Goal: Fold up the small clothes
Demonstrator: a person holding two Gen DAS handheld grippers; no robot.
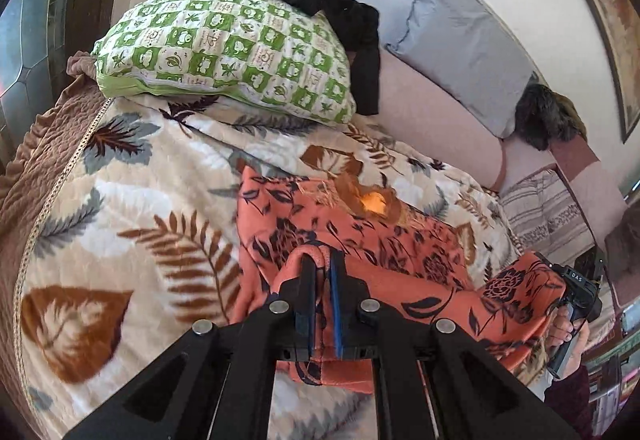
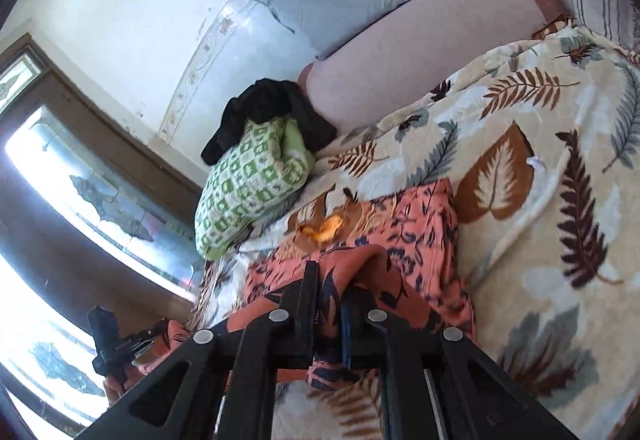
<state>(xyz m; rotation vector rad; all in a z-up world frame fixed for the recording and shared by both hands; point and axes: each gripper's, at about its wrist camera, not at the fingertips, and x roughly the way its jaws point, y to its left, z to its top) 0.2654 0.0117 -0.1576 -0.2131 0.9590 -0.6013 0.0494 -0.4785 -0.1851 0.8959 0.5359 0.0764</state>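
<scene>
An orange garment with dark floral print (image 1: 360,236) lies on a leaf-patterned blanket (image 1: 132,207) on the bed. My left gripper (image 1: 322,260) is shut on a bunched near edge of the garment. My right gripper (image 2: 332,276) is shut on another edge of the same orange garment (image 2: 416,224), lifting a fold of it. The right gripper also shows at the right of the left wrist view (image 1: 576,296), at the garment's corner. The left gripper shows at the lower left of the right wrist view (image 2: 108,340).
A green-checked pillow (image 1: 228,47) with a black garment (image 1: 328,7) draped on it lies at the head of the bed. A grey pillow (image 1: 464,43) and pink bolster (image 1: 432,119) lie along the wall. A window (image 2: 60,199) is at left.
</scene>
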